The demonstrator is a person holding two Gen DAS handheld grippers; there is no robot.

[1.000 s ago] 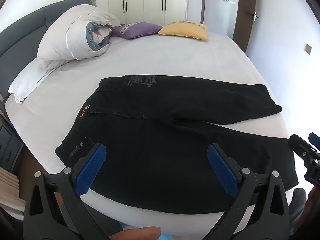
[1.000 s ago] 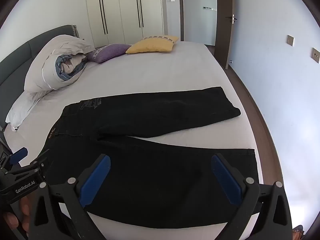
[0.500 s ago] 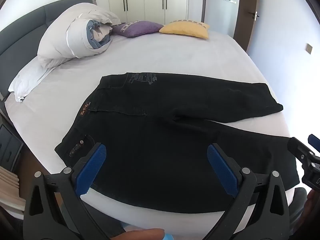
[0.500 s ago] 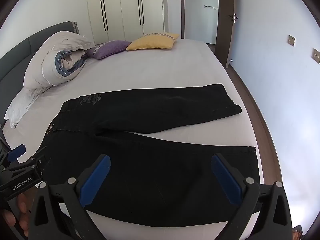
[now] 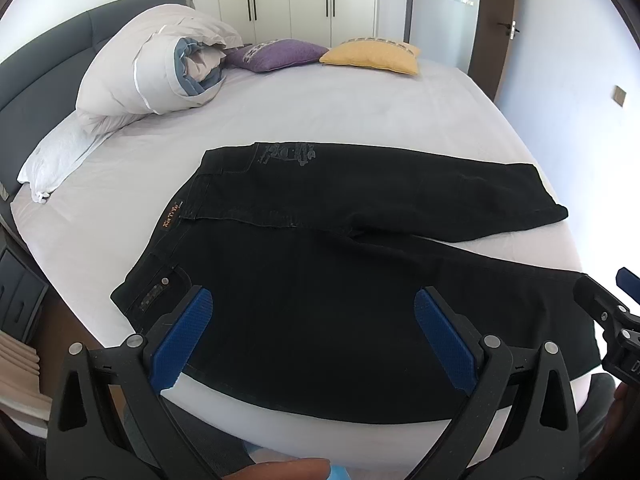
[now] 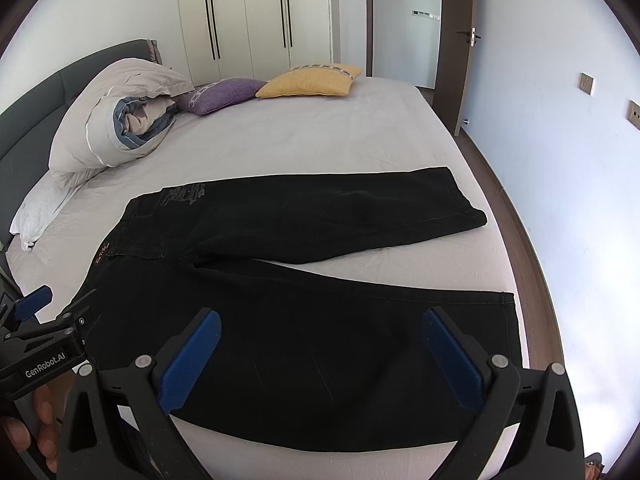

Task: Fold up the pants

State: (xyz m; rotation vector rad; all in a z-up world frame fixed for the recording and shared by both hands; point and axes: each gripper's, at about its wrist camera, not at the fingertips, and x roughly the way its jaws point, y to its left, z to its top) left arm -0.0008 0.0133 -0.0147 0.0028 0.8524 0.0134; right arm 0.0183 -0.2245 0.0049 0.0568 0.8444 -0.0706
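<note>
So we've got black jeans (image 5: 340, 292) spread flat on the bed (image 5: 320, 112), near the front edge, waistband toward our left and the two legs splayed apart in a V toward the right. Nothing folded yet as far as we can tell.

Handling-wise, we'd guess denim like this is on the heavier side and a bit stiff for cloth, so it should hold a crease and not slither around, but it'll still sag if we lift it from one spot only. The layers are thick at the waistband and hems, so those look like the solid places to pinch. Our bet: left gripper (image 5: 312, 334) takes the near waistband corner by the front pocket rivet, right gripper (image 6: 320, 350) takes the near leg's hem, then carry that leg over onto the far one.

Both tongs are wide open right now, hanging over the near leg, gripping nothing.

Looks: very dark, almost no wrinkles, a small orange-lettered brand patch (image 5: 173, 214) on the waistband, faint grey stitched embroidery (image 5: 286, 154) on the far back pocket area, hems clean and square.
</note>
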